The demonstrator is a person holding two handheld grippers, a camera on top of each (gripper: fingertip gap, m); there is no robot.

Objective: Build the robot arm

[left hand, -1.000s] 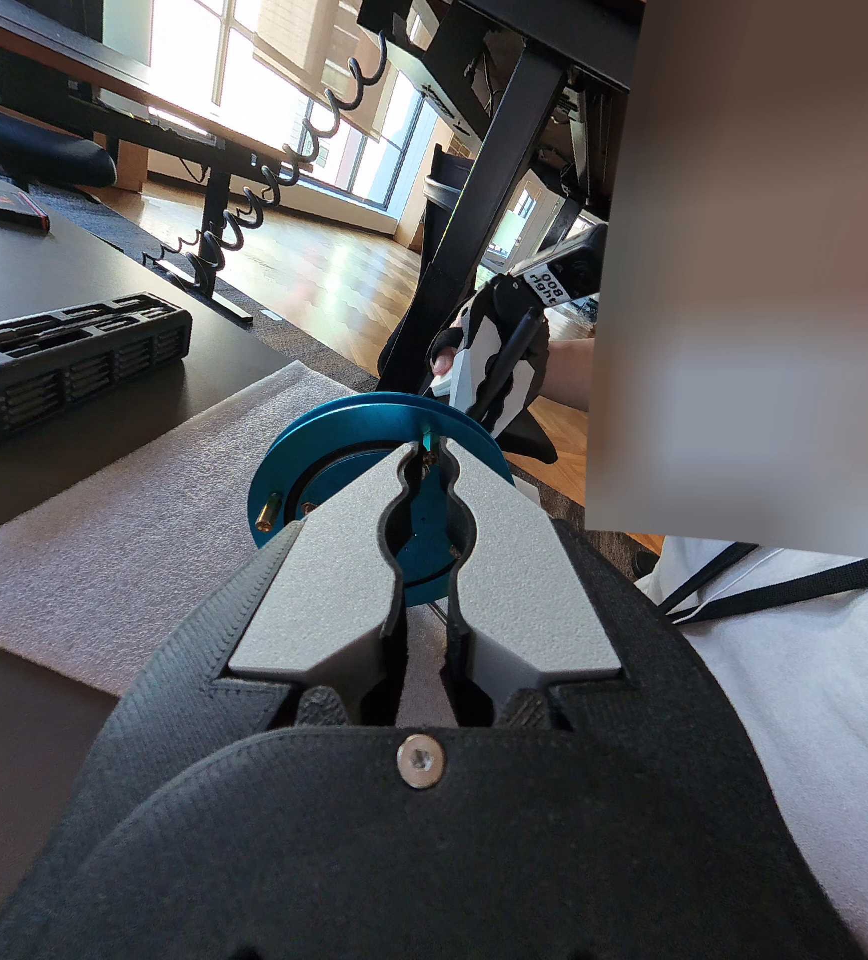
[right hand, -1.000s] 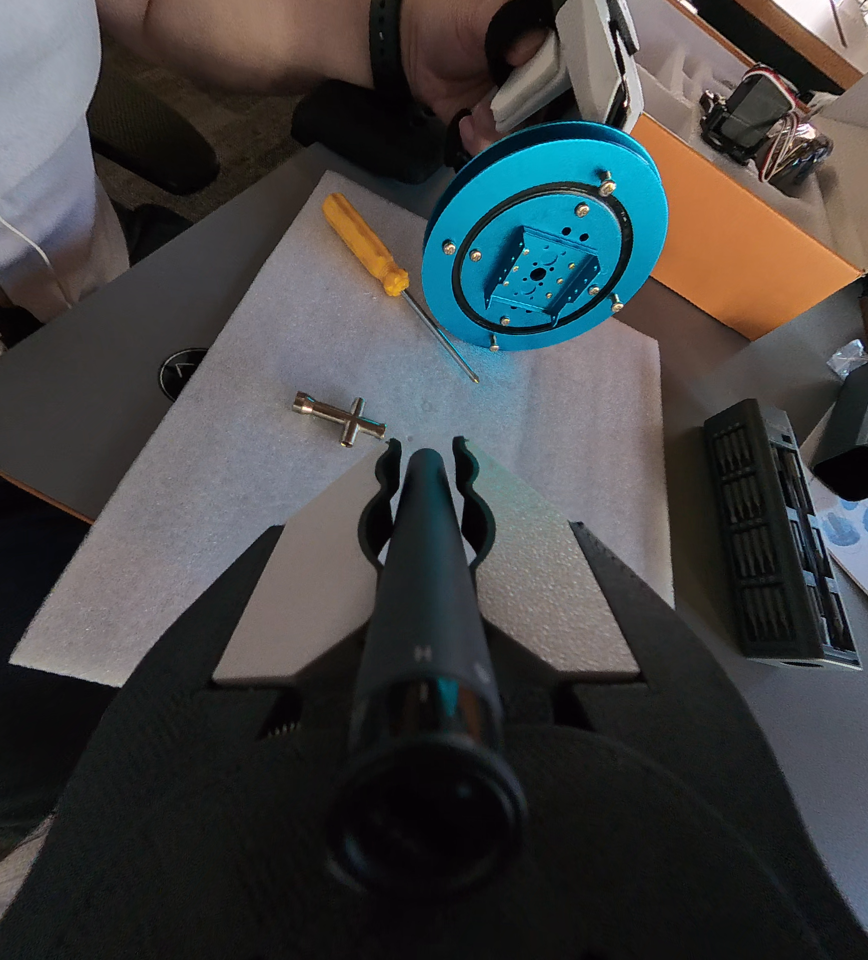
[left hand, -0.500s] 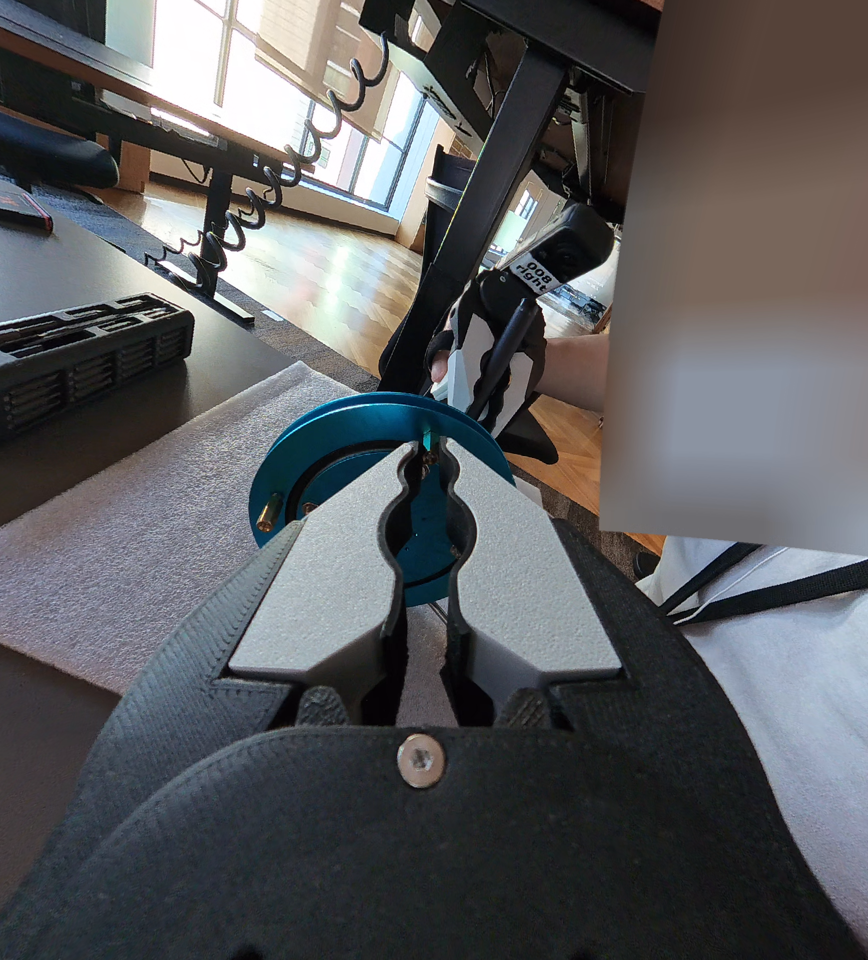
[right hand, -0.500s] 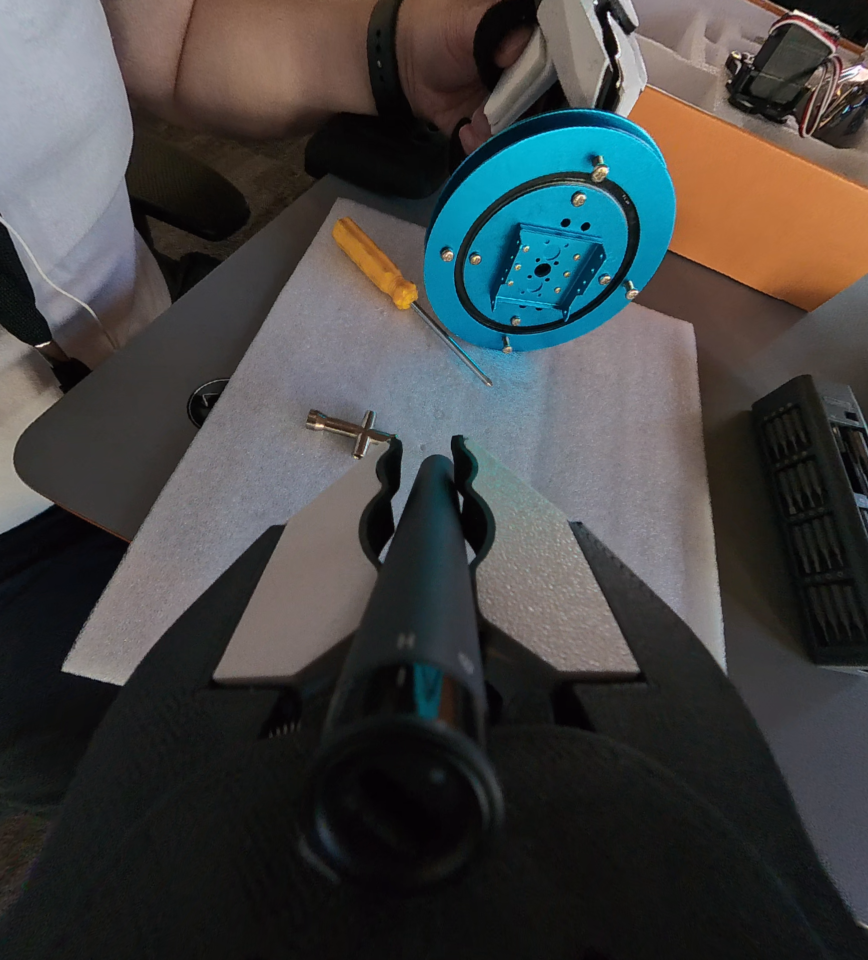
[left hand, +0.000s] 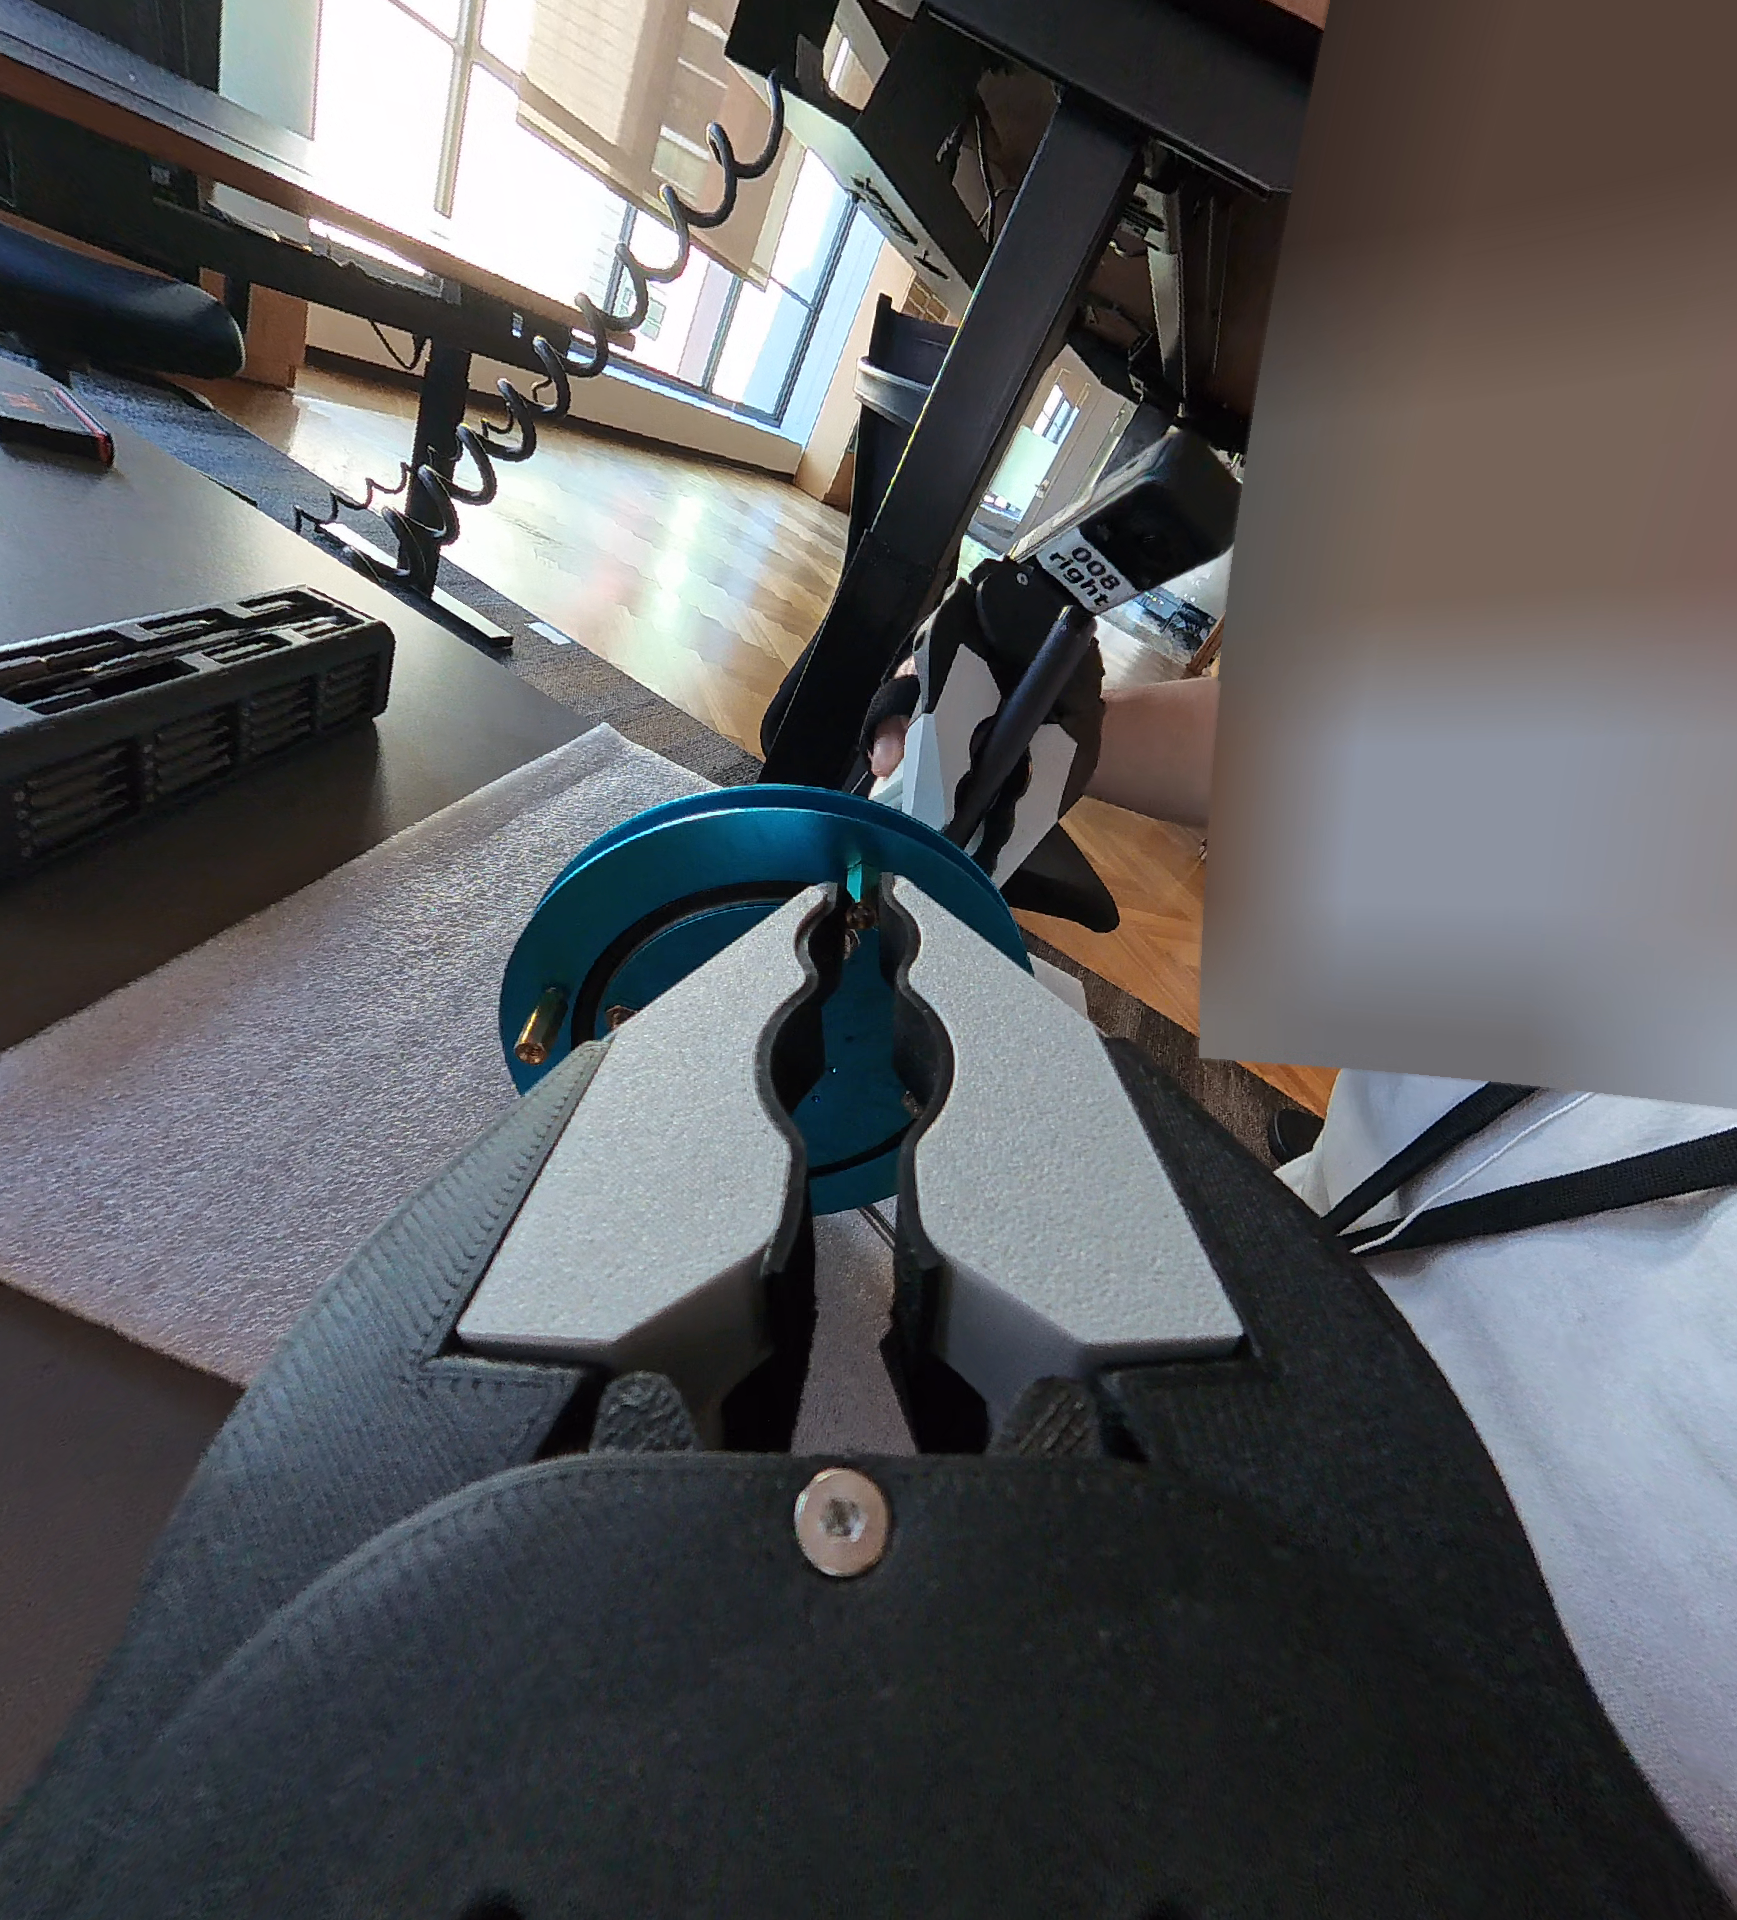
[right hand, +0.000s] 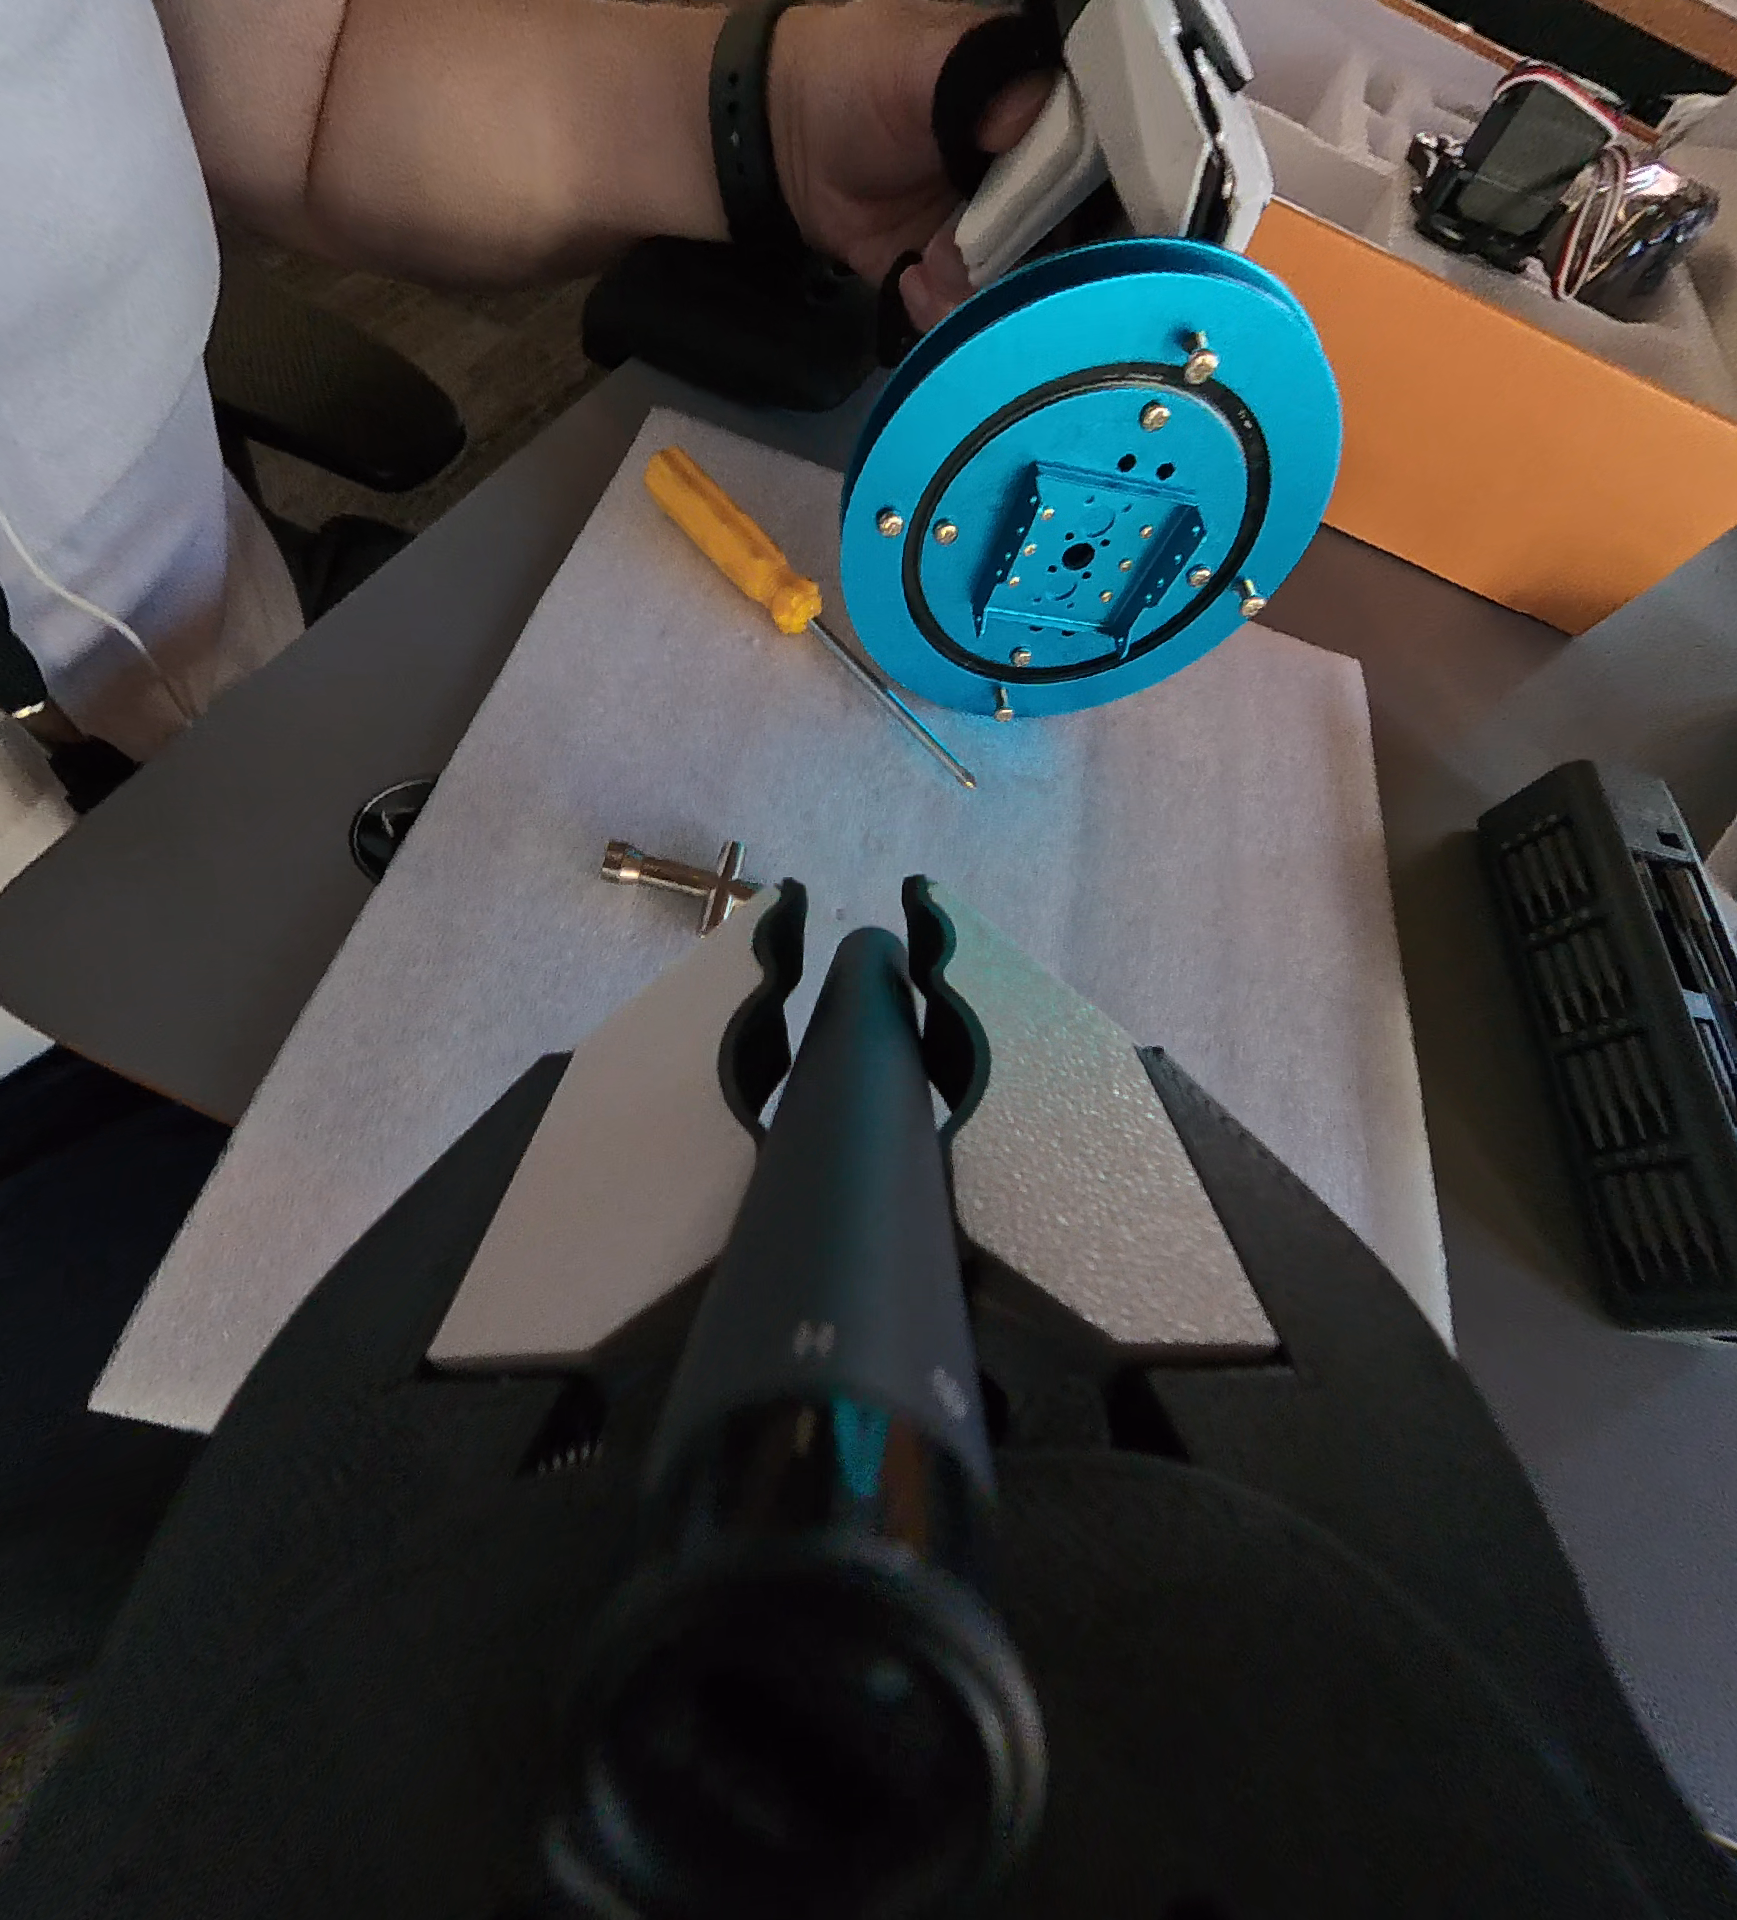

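Observation:
My left gripper [left hand: 859,894] is shut on the rim of a blue metal disc [left hand: 698,873] and holds it upright on edge above the white foam mat [left hand: 251,1039]. The right wrist view shows the disc's face [right hand: 1082,488], with a black ring, small screws and a square bracket in its middle, and the left gripper [right hand: 1134,156] above it in a hand. My right gripper [right hand: 848,894] is shut on a black pen-shaped driver [right hand: 853,1143] that points at the mat, short of the disc. It also shows in the left wrist view [left hand: 989,748], beyond the disc.
A yellow-handled screwdriver [right hand: 729,540] and a small metal cross wrench [right hand: 682,873] lie on the foam mat [right hand: 1155,883]. A black bit case [right hand: 1653,1049] sits on the desk to the right. An orange box [right hand: 1466,436] with parts stands behind the disc. A person's torso is at the left. About 12 centimetres separates my left fingertips from the yellow-handled screwdriver [right hand: 729,540].
The right gripper has shifted and tilted slightly, and the driver's tip sits a little farther back between its fingers. The left gripper still holds the disc in the same place.

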